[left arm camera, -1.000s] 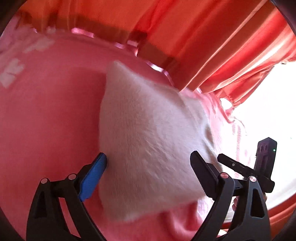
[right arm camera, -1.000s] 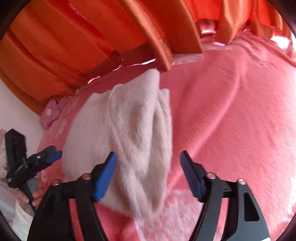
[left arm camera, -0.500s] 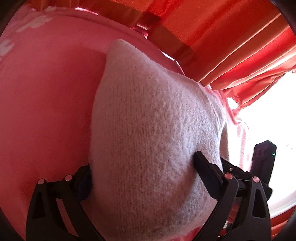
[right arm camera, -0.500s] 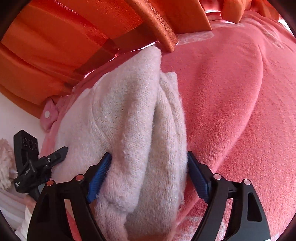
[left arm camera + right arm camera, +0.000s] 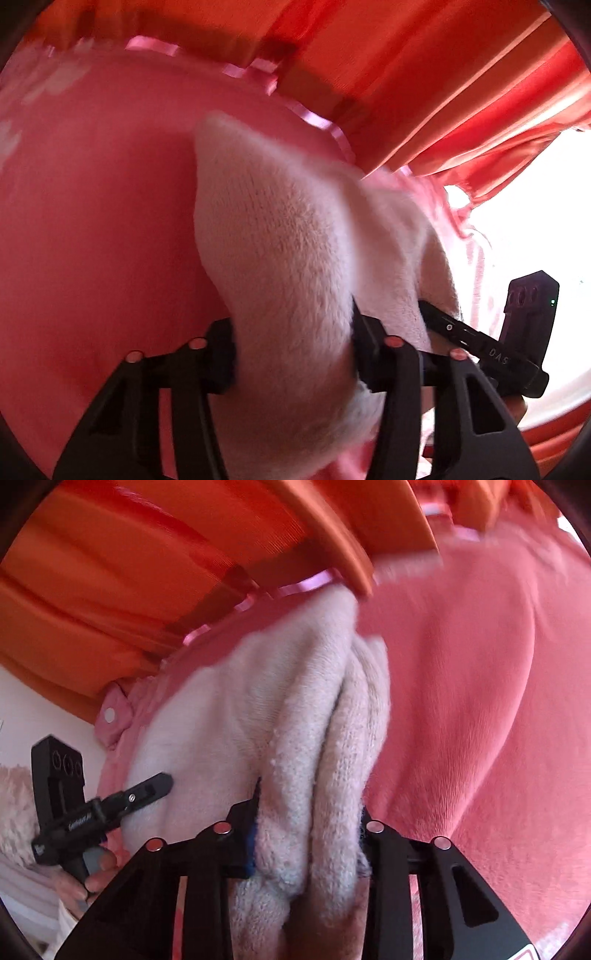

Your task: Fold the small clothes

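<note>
A small cream knitted garment point(image 5: 280, 251) lies bunched on a pink fleece blanket point(image 5: 92, 229). My left gripper point(image 5: 293, 343) is shut on the near end of it, with the fabric pinched between its black fingers. In the right wrist view the same garment point(image 5: 280, 709) shows thick folds, and my right gripper point(image 5: 310, 834) is shut on these folds at the near edge. Each gripper shows in the other's view: the right one point(image 5: 491, 350) at the right of the left wrist view, the left one point(image 5: 96, 812) at the left of the right wrist view.
Orange-red curtains point(image 5: 424, 74) hang behind the blanket, whose edge has a shiny pink ribbon trim point(image 5: 299, 587). A bright window area point(image 5: 535, 229) lies to the right. A pale fluffy fabric point(image 5: 14, 812) lies at the far left of the right wrist view.
Both grippers moved forward over the garment's near end and closed on it; a second ago both were open with the fabric between the fingers.
</note>
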Action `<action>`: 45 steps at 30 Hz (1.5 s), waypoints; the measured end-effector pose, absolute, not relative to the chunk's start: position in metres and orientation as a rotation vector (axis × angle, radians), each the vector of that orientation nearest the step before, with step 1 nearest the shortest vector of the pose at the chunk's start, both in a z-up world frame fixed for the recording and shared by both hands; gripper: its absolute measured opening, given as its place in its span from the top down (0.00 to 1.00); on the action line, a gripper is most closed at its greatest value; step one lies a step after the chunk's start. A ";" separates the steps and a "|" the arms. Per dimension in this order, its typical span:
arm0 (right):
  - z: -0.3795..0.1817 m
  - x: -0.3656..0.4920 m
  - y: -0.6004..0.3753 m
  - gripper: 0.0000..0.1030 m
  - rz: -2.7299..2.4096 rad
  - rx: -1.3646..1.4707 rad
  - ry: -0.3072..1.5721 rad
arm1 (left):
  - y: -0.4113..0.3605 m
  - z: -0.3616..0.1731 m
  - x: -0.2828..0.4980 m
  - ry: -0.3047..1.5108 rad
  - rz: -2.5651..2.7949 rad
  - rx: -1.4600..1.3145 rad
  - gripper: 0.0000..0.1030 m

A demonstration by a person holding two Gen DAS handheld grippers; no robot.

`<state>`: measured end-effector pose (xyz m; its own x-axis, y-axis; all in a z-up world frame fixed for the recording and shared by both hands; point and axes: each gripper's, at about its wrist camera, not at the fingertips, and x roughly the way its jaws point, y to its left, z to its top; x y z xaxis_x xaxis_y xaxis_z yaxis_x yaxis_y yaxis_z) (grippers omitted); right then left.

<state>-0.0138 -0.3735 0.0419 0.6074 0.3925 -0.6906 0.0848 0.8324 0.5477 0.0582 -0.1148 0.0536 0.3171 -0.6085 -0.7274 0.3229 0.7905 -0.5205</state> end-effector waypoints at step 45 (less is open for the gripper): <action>0.020 0.104 -0.220 0.80 0.148 0.438 0.953 | 0.045 0.016 0.118 1.009 -0.293 -0.459 0.29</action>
<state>0.1044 -0.2198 0.0201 0.5772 0.3114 -0.7549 0.0683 0.9028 0.4247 0.1178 0.0449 0.0159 0.5057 -0.4400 -0.7420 0.0258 0.8674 -0.4969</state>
